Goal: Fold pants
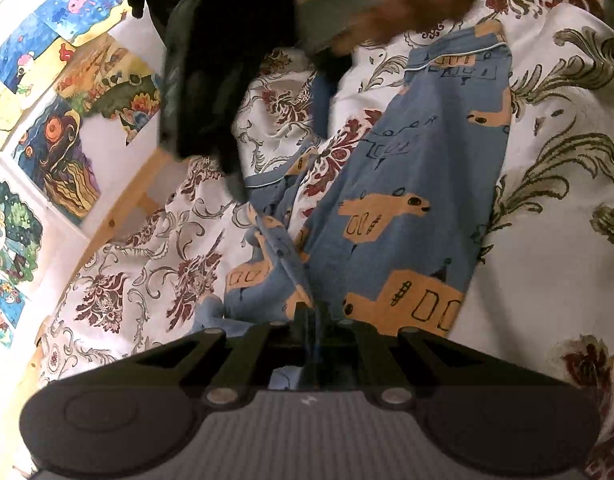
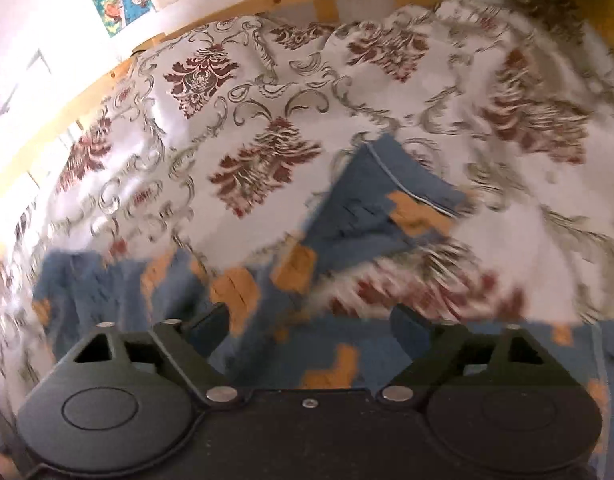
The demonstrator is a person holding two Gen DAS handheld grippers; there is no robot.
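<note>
While left tool [image 1: 308, 312] pinches pants [image 1: 427, 184], right tool [image 2: 307, 320] gapes.

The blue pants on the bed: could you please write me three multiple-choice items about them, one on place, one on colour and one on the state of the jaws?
1. Where do the pants lie?
A. on a floral bedspread
B. on a bare wooden floor
C. on a hanger

2. What colour are the figures printed on the pants?
A. green
B. orange-tan
C. pink

3. How do the jaws of the two grippers stand?
A. both open
B. left open, right shut
C. left shut on the pants, right open

Answers:
1. A: the white bedspread with dark red flowers shows all around the fabric.
2. B: orange-tan shapes with dark outlines cover the blue cloth.
3. C: the left gripper has its jaws together with blue fabric pinched between them, while the right gripper has its jaws wide apart above the cloth.
</note>
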